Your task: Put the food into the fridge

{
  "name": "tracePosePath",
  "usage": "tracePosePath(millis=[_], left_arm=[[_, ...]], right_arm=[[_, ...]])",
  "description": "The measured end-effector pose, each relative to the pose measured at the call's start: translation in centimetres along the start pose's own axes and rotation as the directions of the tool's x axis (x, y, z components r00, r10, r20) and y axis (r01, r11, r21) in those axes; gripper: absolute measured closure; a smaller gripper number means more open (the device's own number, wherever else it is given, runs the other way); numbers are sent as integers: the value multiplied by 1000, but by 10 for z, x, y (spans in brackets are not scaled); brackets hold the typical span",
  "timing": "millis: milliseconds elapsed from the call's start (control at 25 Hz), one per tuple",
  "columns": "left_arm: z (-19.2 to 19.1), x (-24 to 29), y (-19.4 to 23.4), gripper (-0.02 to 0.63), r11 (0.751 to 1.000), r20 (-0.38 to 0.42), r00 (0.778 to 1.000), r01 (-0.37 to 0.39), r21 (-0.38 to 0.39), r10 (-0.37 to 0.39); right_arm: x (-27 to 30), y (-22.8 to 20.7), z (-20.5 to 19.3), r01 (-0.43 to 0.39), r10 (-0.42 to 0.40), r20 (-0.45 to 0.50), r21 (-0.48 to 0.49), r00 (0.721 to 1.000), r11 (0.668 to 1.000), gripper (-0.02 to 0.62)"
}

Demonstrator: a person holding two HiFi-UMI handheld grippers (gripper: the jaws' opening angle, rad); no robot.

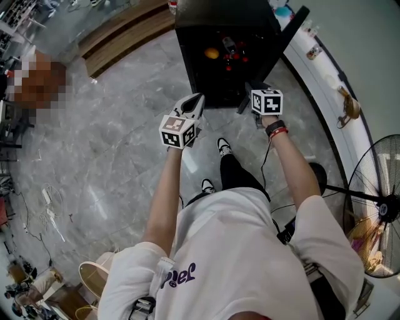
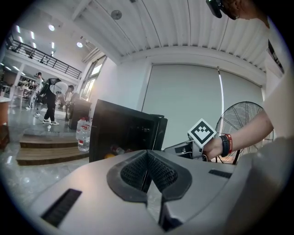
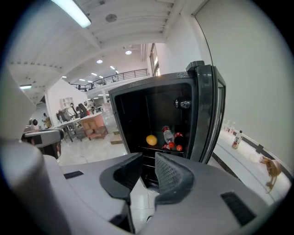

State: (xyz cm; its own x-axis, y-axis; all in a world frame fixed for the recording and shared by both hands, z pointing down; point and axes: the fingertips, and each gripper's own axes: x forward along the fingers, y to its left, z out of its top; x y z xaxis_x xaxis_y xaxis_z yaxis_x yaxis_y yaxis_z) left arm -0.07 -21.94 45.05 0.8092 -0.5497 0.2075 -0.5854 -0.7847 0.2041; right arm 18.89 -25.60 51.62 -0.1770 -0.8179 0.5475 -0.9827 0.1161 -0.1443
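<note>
The black fridge [image 1: 219,15] stands on the floor ahead with its door [image 1: 286,40] swung open to the right. On its shelf lie an orange [image 3: 151,140], a bottle [image 3: 168,135] and small red items [image 3: 173,146]. My left gripper [image 1: 195,100] hangs in front of the fridge's left side; in its own view the left gripper [image 2: 148,158] has its pads together and holds nothing. My right gripper [image 1: 253,94] is at the fridge's lower right, near the door. In its own view the right gripper [image 3: 148,160] shows a narrow gap between the jaws, with nothing in it.
A standing fan [image 1: 381,206] is at the right. A white ledge [image 1: 325,81] with small bottles runs along the wall beside the fridge door. Wooden steps [image 1: 125,37] and a water bottle [image 2: 83,134] lie left of the fridge. Cables [image 1: 50,212] trail on the floor.
</note>
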Motion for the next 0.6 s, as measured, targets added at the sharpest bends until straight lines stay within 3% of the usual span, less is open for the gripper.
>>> tracePosePath(millis=[600], left_arm=[[-4, -22, -7, 588, 999, -16, 1000, -7, 40, 8]], right_arm=[[-56, 27, 8, -33, 31, 93, 14, 995, 999, 578]])
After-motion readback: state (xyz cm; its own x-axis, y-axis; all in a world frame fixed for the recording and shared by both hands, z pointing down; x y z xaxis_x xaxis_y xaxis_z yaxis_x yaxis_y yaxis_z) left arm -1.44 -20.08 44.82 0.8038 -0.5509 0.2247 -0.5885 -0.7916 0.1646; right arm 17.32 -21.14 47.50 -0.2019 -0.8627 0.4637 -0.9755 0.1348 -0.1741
